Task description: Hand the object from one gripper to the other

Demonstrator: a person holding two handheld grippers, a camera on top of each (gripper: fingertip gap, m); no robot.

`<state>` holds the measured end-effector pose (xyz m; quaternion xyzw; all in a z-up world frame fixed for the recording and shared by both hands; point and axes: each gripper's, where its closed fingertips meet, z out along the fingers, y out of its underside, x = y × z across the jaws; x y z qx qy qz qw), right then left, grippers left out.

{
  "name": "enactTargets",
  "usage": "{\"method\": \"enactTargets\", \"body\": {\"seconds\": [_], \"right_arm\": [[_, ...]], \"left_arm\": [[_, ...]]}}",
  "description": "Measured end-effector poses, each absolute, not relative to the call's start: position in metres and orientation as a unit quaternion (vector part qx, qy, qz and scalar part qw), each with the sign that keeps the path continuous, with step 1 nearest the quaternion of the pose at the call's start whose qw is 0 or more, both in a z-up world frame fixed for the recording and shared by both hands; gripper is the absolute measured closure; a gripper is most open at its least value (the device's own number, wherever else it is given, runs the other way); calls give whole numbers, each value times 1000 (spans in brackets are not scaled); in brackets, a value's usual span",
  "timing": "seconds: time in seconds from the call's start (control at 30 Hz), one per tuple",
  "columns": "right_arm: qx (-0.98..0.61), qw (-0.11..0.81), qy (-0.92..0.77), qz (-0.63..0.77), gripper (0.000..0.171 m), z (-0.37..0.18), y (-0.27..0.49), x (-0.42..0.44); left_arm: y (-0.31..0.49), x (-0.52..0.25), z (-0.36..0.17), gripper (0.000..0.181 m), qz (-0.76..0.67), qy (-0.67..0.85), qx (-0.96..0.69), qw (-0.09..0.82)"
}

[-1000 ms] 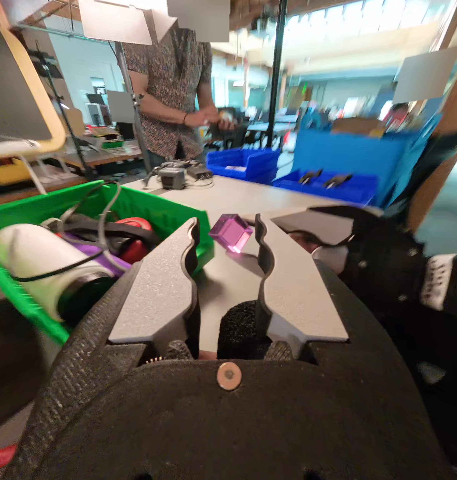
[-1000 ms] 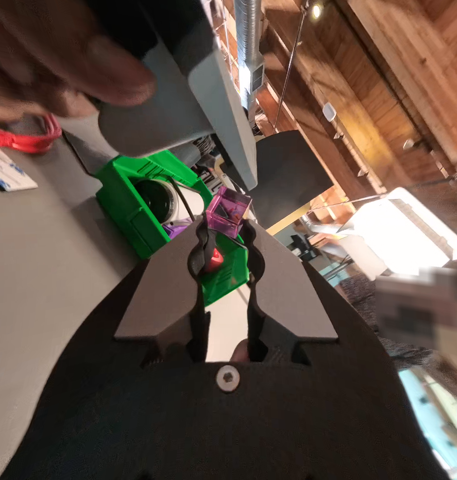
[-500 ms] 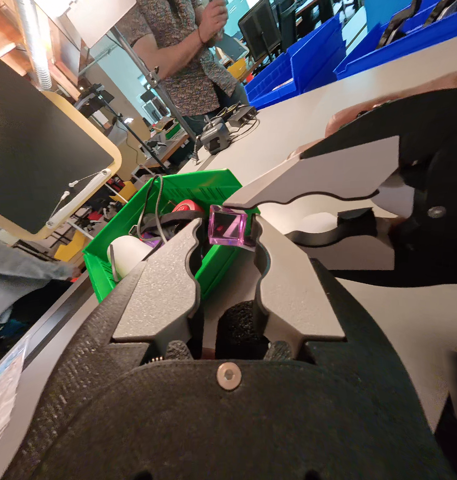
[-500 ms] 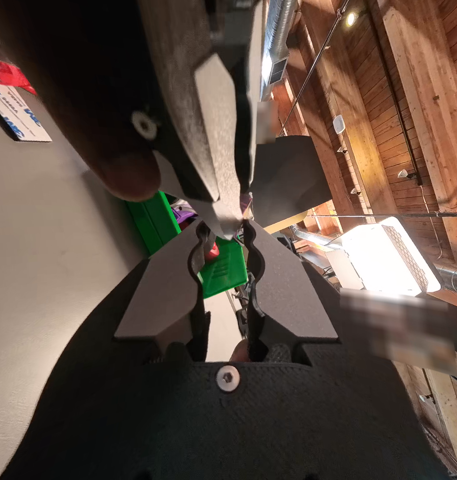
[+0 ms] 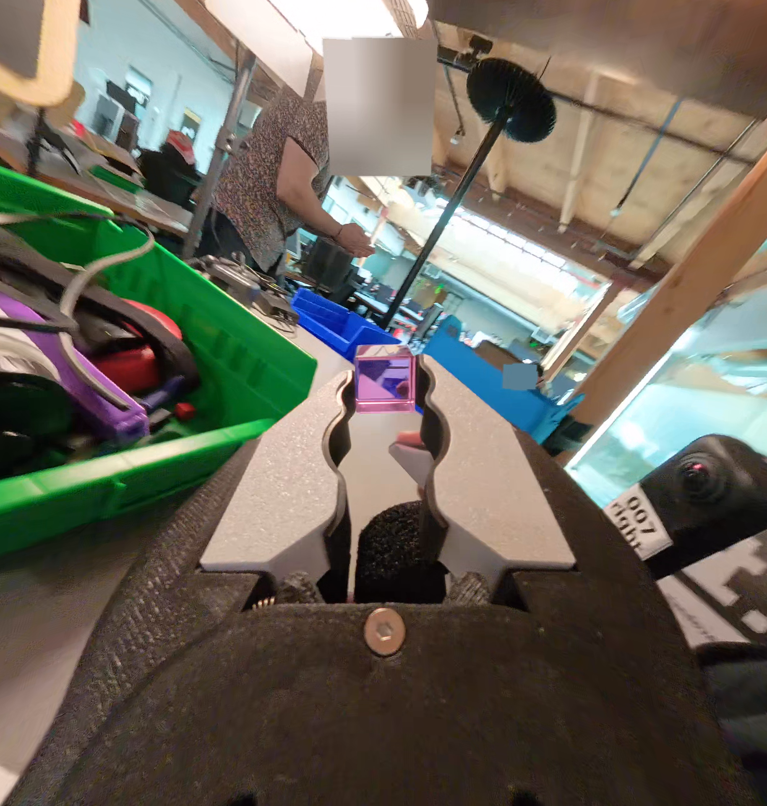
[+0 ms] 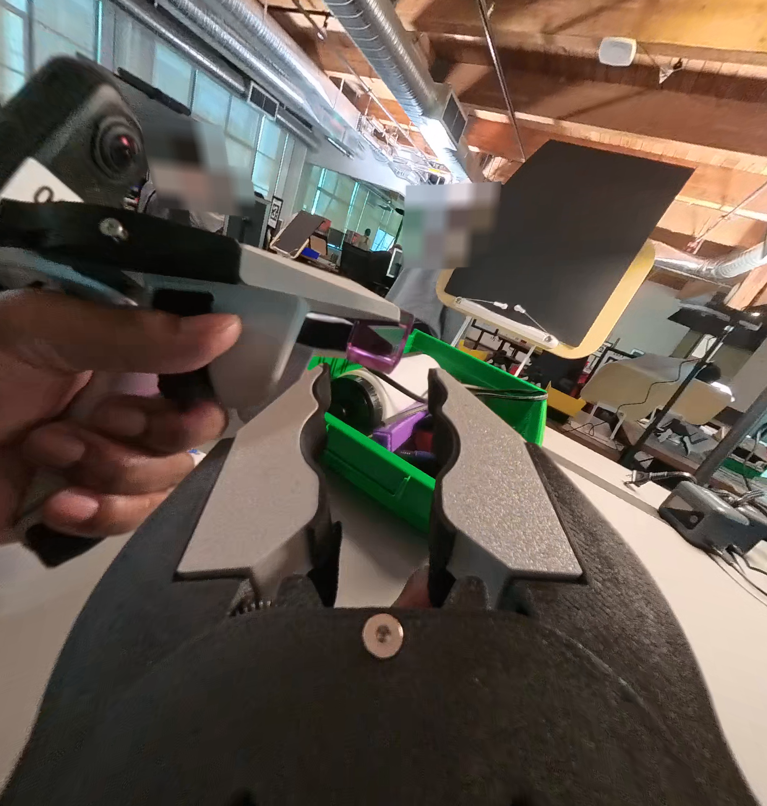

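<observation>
The left gripper [image 5: 385,384] has the purple cube [image 5: 385,378] pinched right at its fingertips, one finger pressing each side, and the cube is held up in the air above the table [image 5: 320,344], clear of the green bin [image 5: 251,366] to its left. From the other side, the right gripper [image 6: 375,379] has its fingers spread wide with nothing between them, the cube [image 6: 375,344] sitting just above and ahead of its tips, apart from them. So the handover itself looks done: the cube sits with the left, the right has let go. What's left, by my read, is only for the two to part cleanly and the left to keep its hold. The grip is shallow, out at the tips, so a slip is the thing to watch.
</observation>
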<state>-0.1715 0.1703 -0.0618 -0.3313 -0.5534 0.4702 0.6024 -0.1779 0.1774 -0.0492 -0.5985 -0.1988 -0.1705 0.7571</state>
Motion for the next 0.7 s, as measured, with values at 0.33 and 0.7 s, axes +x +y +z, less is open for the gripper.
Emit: {"method": "enactTargets", "body": {"seconds": [0.33, 0.7], "right_arm": [[-303, 662, -555, 402, 141, -60, 181, -170], [-221, 713, -635, 201, 141, -81, 184, -178]], "left_arm": [[190, -158, -58, 154, -233, -185, -617, 728], [184, -160, -74, 139, 196, 11, -752, 629]]}}
